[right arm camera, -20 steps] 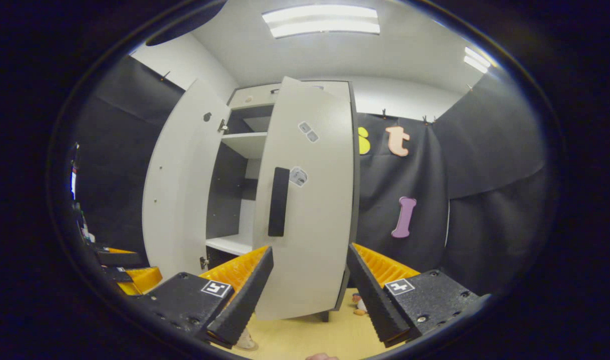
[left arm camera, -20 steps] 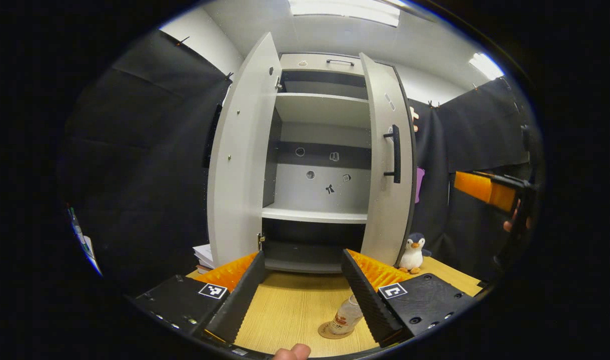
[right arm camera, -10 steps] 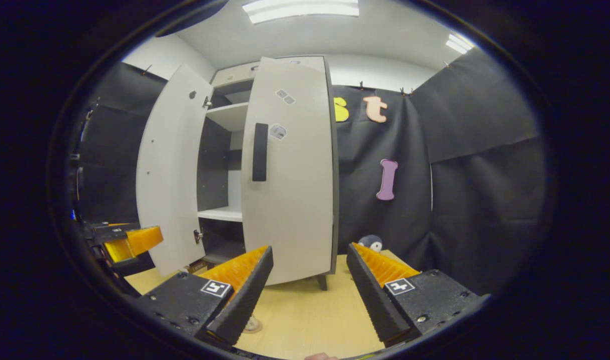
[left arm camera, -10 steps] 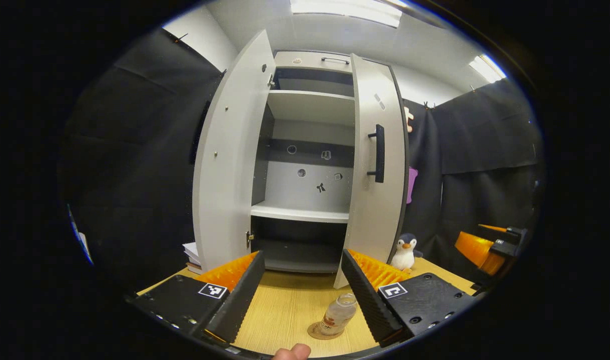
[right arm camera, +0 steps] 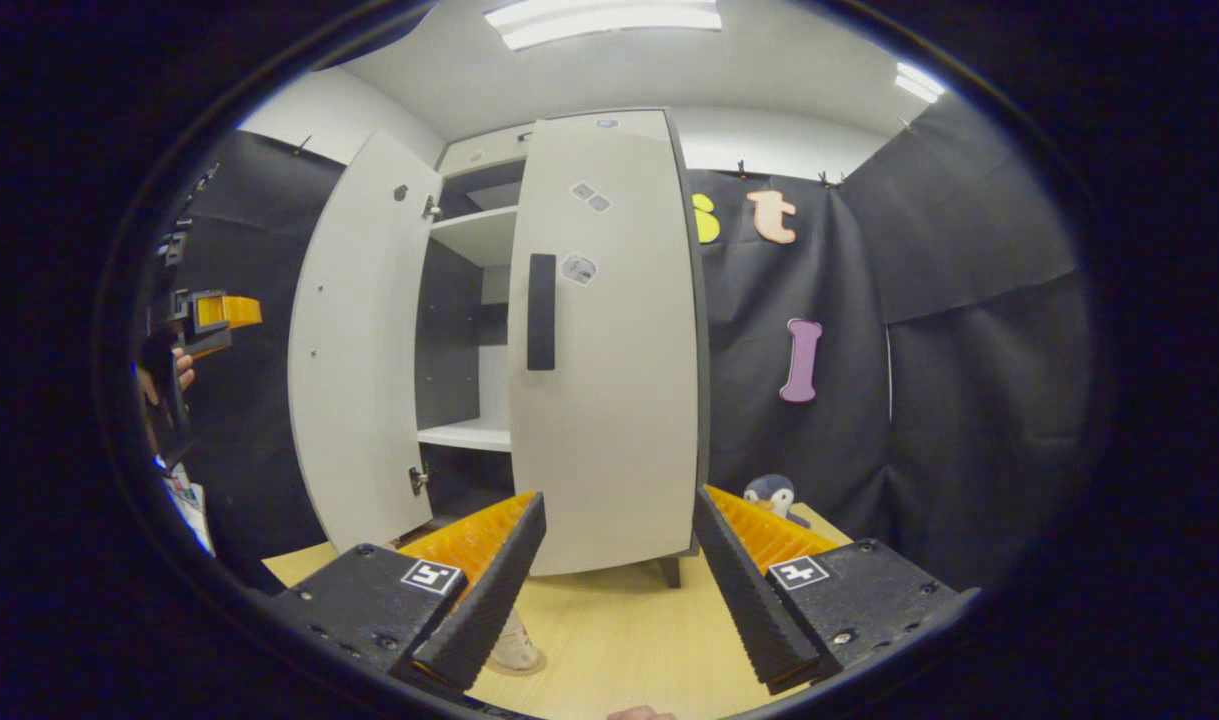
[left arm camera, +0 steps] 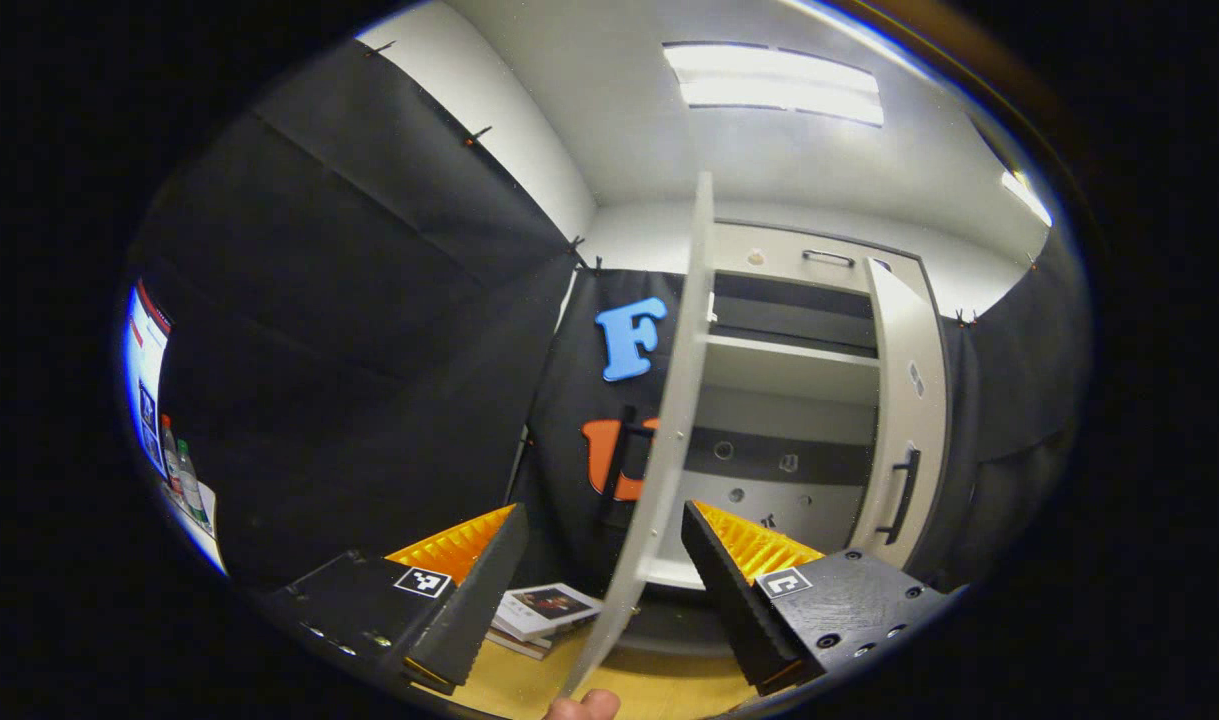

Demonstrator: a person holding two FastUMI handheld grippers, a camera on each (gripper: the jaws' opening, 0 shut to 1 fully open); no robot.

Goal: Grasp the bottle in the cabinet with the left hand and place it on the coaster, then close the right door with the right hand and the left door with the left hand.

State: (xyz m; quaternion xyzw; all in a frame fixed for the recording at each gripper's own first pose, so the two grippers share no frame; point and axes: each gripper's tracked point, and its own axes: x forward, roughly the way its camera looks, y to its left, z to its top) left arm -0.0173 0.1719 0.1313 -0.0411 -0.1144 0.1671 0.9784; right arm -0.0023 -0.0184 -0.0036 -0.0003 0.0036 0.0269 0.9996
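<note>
My left gripper is open, and the thin front edge of the open left door runs up between its fingers, a little farther off. Beyond that edge are the cabinet's bare shelves and the right door, swung across the right half. In the right gripper view the right door with its dark handle stands just ahead of my open right gripper, which holds nothing. The left door hangs wide open. The bottle stands on the coaster, half hidden behind my left finger. The left gripper shows at far left.
A stack of books lies on the wooden table left of the cabinet. A penguin toy sits by the cabinet's right foot. Two bottles stand beside a screen at far left. Black cloth walls close in on both sides.
My left gripper has swung left and up to the outer side of the left door, which it now sees edge-on. The right door has closed further; my right gripper has eased back.
</note>
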